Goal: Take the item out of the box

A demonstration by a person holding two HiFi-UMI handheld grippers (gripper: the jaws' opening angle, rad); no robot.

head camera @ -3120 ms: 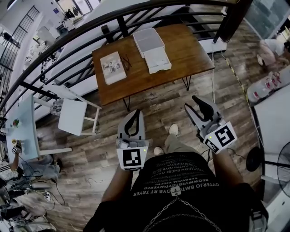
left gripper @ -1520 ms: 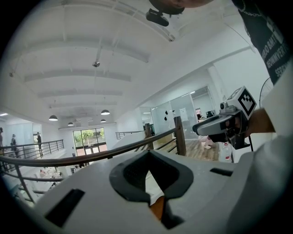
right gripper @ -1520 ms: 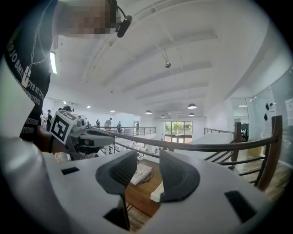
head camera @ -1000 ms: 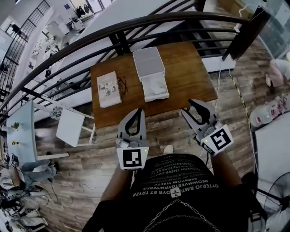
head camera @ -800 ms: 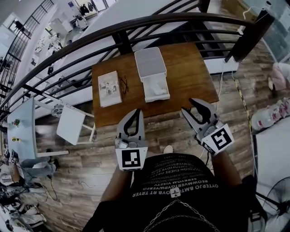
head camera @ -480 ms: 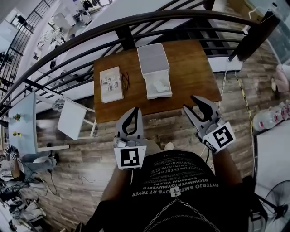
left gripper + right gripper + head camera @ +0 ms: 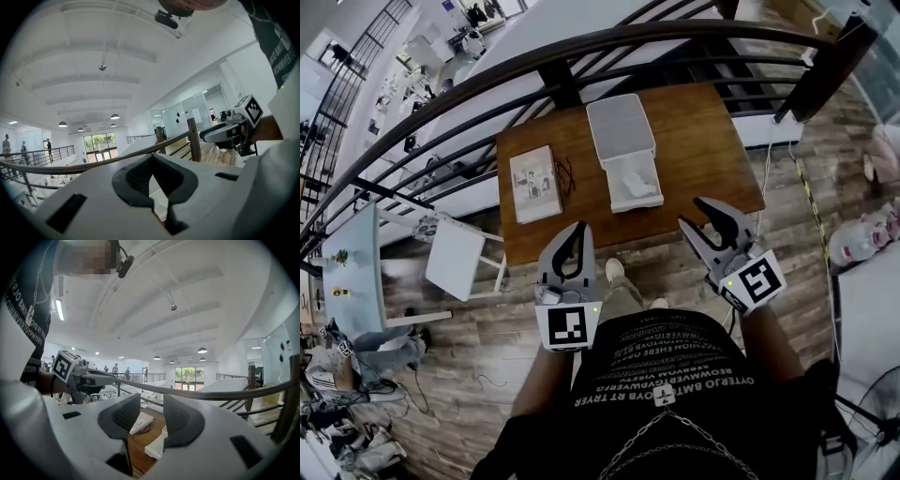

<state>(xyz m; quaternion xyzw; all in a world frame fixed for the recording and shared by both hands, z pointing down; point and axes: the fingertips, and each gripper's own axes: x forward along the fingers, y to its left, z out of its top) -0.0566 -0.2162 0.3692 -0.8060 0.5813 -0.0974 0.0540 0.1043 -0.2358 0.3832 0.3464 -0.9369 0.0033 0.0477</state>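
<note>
A white box [image 7: 623,150] stands on the brown wooden table [image 7: 703,131], lid folded back towards the far edge. A pale item [image 7: 637,185] lies in its open tray. Both grippers hang in the air in front of my chest, short of the table's near edge. My left gripper [image 7: 579,228] has its tips together and holds nothing; in its own view the left gripper [image 7: 151,158] points at the railing. My right gripper [image 7: 691,212] has its jaws apart and opening, nothing between them. Between the right gripper [image 7: 151,403] jaws the box [image 7: 157,446] shows beyond.
A book [image 7: 535,183] and glasses [image 7: 565,173] lie on the table left of the box. A black railing [image 7: 581,52] curves past the table's far side. A white stool [image 7: 461,262] stands on the plank floor to the left. A second person's gear lies at the lower left.
The table and box have drawn nearer and lower in the head view as I step forward; one shoe now shows ahead. Both grippers keep their place before my chest.
</note>
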